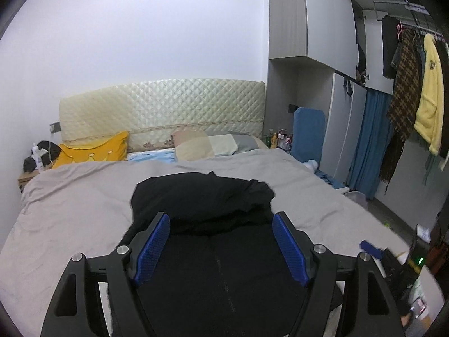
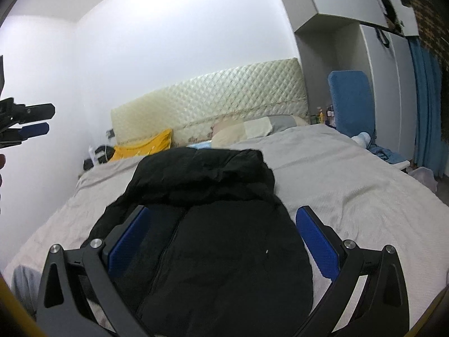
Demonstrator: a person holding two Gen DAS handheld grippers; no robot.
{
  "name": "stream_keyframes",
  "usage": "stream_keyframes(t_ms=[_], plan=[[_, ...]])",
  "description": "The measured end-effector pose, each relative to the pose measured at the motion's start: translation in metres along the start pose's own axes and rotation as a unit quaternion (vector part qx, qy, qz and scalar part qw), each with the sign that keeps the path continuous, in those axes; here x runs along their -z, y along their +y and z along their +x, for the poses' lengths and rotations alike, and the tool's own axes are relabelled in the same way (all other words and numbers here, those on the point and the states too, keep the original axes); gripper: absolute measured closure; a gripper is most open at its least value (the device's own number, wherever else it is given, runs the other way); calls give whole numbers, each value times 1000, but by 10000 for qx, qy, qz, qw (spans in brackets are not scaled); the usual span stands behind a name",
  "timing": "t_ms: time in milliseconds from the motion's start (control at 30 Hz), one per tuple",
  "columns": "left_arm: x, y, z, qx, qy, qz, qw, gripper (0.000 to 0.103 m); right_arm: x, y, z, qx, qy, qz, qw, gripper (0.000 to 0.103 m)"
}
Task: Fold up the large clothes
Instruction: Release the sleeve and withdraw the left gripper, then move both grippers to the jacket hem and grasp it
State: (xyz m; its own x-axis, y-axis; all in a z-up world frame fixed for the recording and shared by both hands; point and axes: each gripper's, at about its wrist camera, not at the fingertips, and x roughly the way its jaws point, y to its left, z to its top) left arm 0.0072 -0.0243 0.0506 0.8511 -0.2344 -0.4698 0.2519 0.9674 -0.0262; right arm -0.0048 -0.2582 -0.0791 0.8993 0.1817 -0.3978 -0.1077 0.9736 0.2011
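Observation:
A black jacket (image 1: 207, 219) lies on the grey bed cover (image 1: 70, 196), its far end bunched into a thick fold; it also shows in the right wrist view (image 2: 213, 224) with a zip line running along it. My left gripper (image 1: 221, 221) is open above the jacket's near part, blue pads apart and empty. My right gripper (image 2: 224, 219) is open and empty, above the jacket's near end. The left gripper (image 2: 36, 125) shows at the left edge of the right wrist view.
A quilted cream headboard (image 1: 162, 109), a yellow pillow (image 1: 92, 148) and patchwork pillows (image 1: 213, 143) are at the bed's far end. A blue chair (image 1: 308, 132), a wardrobe and hanging clothes (image 1: 415, 90) stand to the right. A cluttered nightstand (image 1: 36, 163) is at the far left.

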Motion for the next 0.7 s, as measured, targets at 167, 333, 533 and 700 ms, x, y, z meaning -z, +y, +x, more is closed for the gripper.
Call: stream_keyframes(t_ms=[167,333,533,700], plan=[[35,33,13,-339,125,-161,9992,28,12,14,7,-13,414,-241,9988,0],[72,69,40,-520,491,-494,9962,28,16,15,18,-20,637,-243,9977,0],[117,100,66,-515,822,-958,9907,28,24,8,37,-5,1121,-197,9935,0],[141,113,89,-376,1239,-1145,9849,28,25,4,40,76,1452,-296,9889,0]])
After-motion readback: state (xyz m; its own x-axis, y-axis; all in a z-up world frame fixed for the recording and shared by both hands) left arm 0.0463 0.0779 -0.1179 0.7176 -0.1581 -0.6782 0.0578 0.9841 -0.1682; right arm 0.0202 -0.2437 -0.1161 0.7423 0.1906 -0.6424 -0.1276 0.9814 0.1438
